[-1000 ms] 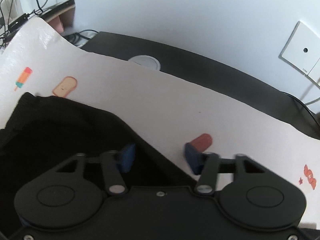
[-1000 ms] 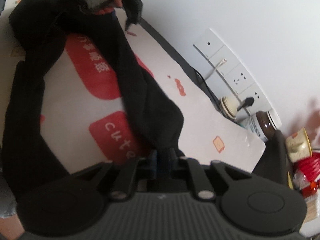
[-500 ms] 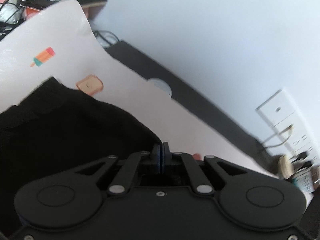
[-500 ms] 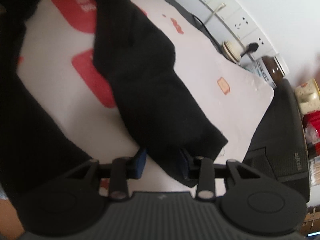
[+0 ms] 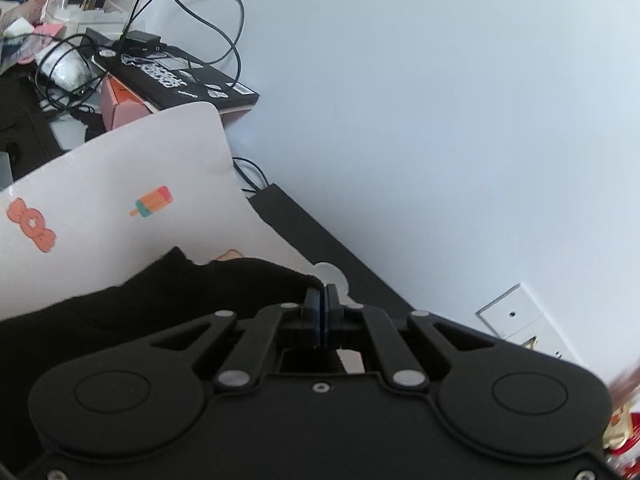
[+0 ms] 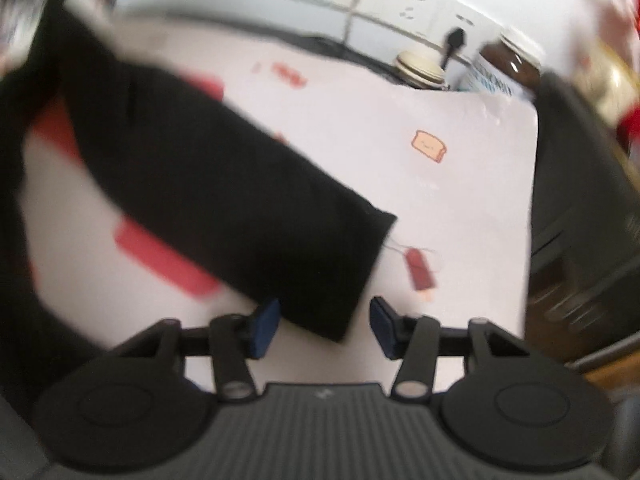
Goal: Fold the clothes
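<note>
Blue pads of the left gripper [image 5: 321, 312] are pressed flat together, pinching the edge of the black garment [image 5: 168, 300], which spreads away from the jaws toward nine o'clock in the left wrist view. Beyond the cloth lies the white mat [image 5: 100, 184], printed with a popsicle [image 5: 151, 206] at about ten o'clock and a pink bow [image 5: 31, 230] nearer nine. Past the mat's far corner, toward eleven o'clock, a black laptop [image 5: 180, 76] carries a small adapter with looping cables [image 5: 208, 12]. The dark desk [image 5: 320, 240] runs along the wall from centre toward four o'clock, where a white wall plate [image 5: 516, 316] sits.

In the blurred right wrist view, the right gripper [image 6: 324, 326] stands with its jaws apart, having just been opening. The end of a black garment leg [image 6: 240, 200] lies between the pads without either pad pressing it. The leg stretches off toward ten o'clock across the mat's red panels [image 6: 168, 260]. At one o'clock a toast print [image 6: 429, 146] shows on the mat; farther still, near the wall, stand a brown jar [image 6: 508, 68] and a cream-lidded container [image 6: 420, 66].
</note>
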`<state>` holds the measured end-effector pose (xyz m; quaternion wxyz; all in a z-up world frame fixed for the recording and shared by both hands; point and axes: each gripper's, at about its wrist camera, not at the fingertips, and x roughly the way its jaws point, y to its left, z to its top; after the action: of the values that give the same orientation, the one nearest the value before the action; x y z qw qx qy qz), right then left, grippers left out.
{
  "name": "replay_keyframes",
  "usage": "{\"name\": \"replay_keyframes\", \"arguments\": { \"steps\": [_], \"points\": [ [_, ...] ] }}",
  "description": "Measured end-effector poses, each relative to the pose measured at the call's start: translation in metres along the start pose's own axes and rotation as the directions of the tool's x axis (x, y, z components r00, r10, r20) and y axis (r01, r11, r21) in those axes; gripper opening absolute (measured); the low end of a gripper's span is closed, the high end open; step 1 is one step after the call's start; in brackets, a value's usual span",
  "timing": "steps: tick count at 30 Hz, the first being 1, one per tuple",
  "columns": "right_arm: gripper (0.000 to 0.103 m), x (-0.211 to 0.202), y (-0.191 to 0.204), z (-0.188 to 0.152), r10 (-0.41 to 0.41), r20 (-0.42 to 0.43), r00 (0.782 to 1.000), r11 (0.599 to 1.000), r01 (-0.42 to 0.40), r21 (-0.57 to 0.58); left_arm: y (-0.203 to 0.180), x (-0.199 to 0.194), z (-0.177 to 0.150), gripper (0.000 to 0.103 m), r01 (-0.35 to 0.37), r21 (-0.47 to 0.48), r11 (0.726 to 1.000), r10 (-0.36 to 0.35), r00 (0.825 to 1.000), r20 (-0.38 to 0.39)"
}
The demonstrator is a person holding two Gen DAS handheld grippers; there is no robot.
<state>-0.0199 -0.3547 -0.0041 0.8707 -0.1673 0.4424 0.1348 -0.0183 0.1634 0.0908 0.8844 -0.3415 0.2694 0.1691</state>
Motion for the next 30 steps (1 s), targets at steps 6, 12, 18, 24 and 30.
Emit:
{"name": "replay_keyframes", "arguments": {
  "steps": [6,12,18,24,30],
  "points": [
    [0.031,0.018,-0.022,0.002,0.030,-0.025,0.999,0.974,-0.024,0.225,0.012,-0.010,-0.001,0.002,-0.005,0.005,1.000,0.005,1.000,0.012],
    [0.020,0.019,-0.021,-0.001,0.060,0.017,0.998,0.956,-0.062,0.287,0.020,-0.017,-0.001,0.002,-0.002,0.016,1.000,0.002,1.000,0.006],
    [0.008,-0.021,-0.035,0.011,0.048,0.160,0.986,0.914,-0.107,0.391,0.016,-0.030,0.004,0.002,0.036,0.036,0.999,-0.036,0.999,-0.004],
    [0.007,-0.118,-0.055,0.023,-0.061,0.347,0.936,0.902,-0.097,0.420,0.010,-0.048,0.013,0.002,0.105,0.024,0.994,-0.105,0.994,-0.018],
    [0.007,-0.173,-0.071,0.036,-0.111,0.379,0.919,0.889,-0.078,0.450,0.002,-0.057,0.016,0.002,0.164,-0.034,0.986,-0.167,0.980,-0.105]
  ]
}}
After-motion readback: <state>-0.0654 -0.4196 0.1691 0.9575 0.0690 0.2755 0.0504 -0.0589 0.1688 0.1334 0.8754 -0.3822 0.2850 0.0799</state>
